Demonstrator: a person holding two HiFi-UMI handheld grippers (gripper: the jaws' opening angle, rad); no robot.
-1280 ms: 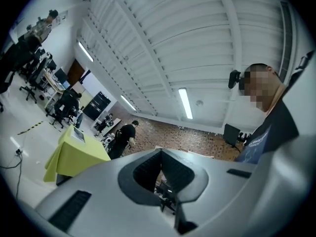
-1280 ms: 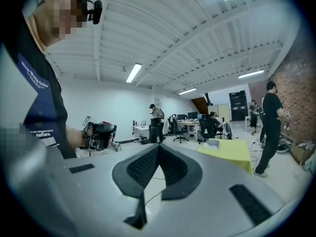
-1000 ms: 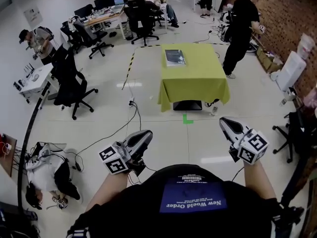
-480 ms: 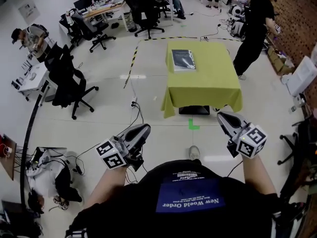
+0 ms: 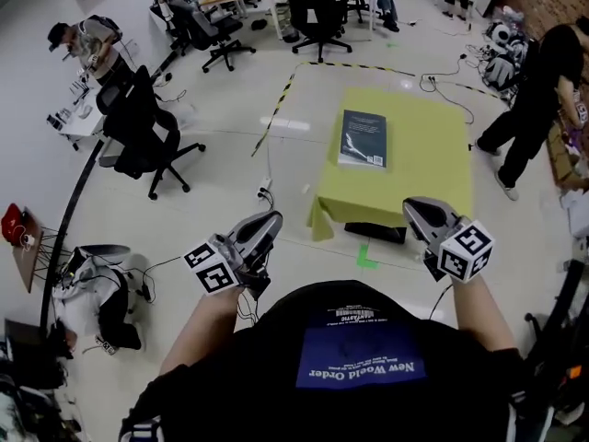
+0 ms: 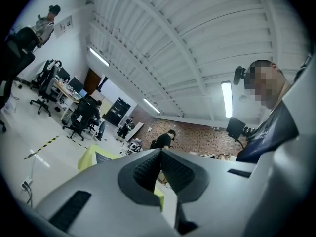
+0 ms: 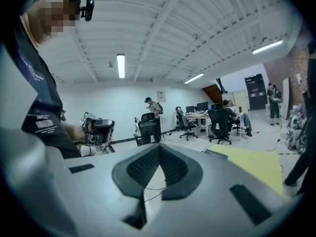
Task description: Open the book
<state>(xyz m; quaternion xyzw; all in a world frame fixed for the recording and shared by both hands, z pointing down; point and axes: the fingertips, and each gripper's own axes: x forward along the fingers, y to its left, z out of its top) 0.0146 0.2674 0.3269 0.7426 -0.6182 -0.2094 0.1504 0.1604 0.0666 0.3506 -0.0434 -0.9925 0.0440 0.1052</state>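
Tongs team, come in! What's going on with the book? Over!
Left tongs and right tongs shut, empty, short of the yellow table. Book closed, flat on it. Nothing on top of the book.

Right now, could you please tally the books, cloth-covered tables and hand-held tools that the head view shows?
Book: 1
Table, yellow-green cloth: 1
Tools: 2 (left tool, right tool, both shut and empty)
Total: 4

left claw (image 6: 161,151) — jaws together, empty

Office chair (image 5: 144,129) beside white desk (image 5: 77,121)
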